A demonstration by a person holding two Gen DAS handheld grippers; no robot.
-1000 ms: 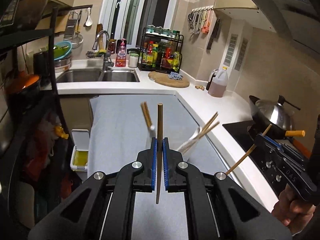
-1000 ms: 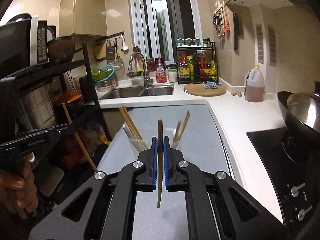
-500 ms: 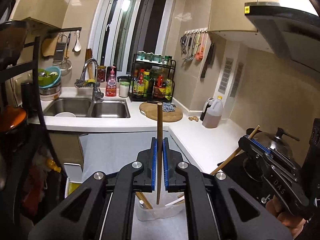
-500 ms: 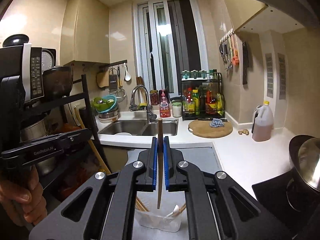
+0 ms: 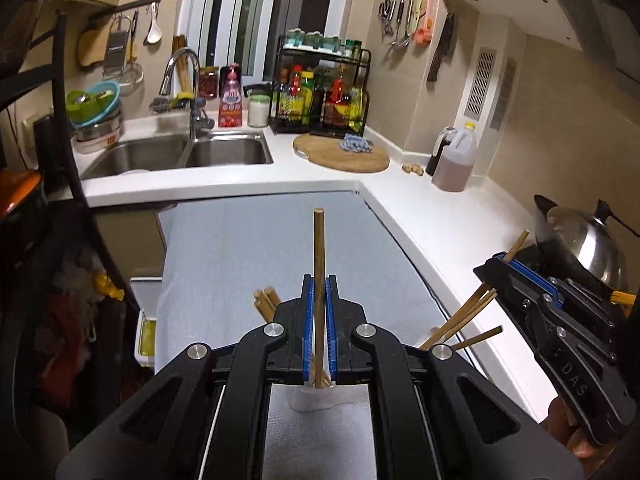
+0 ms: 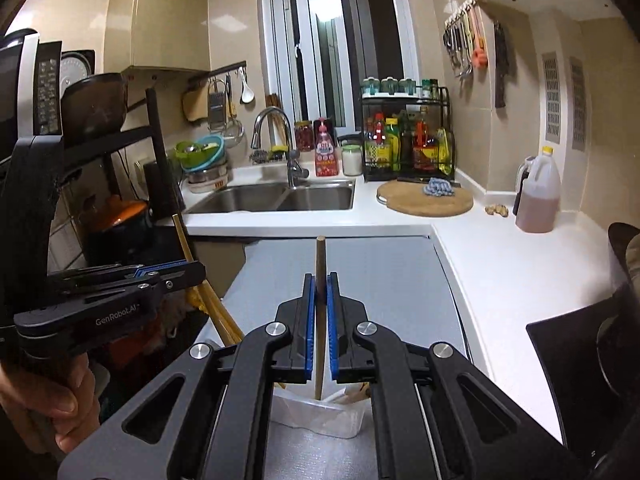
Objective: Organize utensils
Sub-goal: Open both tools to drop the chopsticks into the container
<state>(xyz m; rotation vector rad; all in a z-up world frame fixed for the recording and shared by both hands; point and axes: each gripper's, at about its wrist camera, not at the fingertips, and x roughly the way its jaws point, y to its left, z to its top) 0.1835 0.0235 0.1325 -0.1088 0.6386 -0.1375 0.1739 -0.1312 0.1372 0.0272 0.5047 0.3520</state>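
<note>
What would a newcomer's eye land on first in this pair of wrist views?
Dead centre in each view, a wooden chopstick stands upright, clamped between blue-padded jaws: one in the left gripper, one in the right gripper. Just below them, a clear container on the grey mat already bristles with chopsticks. Behind, a double sink sits under the window.

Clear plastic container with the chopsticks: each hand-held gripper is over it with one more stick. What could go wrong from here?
1. The clear plastic container looks light, and the chopsticks already inside lean outward; a stick lowered against the rim could tip it.
2. The left hand-held gripper pinches its chopstick near mid-length, as does the right hand-held gripper with its own; either may pivot on release and miss.
3. Both grippers crowd one opening and could collide.
</note>
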